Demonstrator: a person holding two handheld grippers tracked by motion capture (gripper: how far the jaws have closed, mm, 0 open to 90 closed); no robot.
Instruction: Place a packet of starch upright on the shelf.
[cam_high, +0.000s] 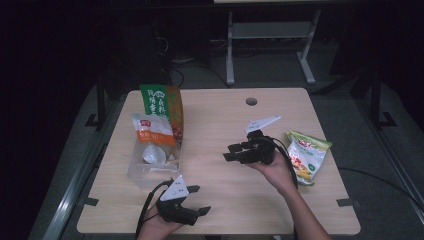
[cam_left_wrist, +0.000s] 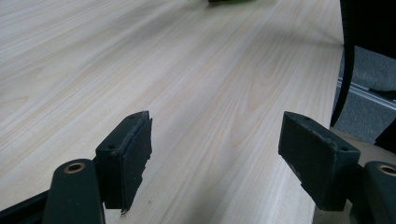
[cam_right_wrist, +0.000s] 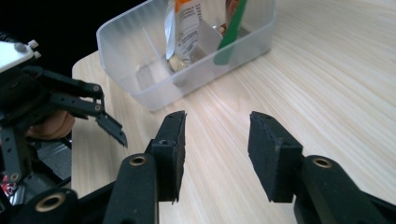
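Left gripper (cam_high: 199, 200): jaws wide apart, empty; near table edge
Right gripper (cam_high: 229, 151): jaws apart, empty; faces clear plastic bin (cam_high: 139, 170) holding snack packets (cam_high: 150, 131)
Green-yellow snack bag (cam_high: 307, 155): just right of it

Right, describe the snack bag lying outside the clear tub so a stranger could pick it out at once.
Start at the light wooden table and go to its right edge, past the right gripper. There a green-and-white plastic snack bag with red and yellow pictures lies flat. Unlike the tall green bag and the orange-and-white pouch, which stand in the clear plastic tub at the left, it lies alone.
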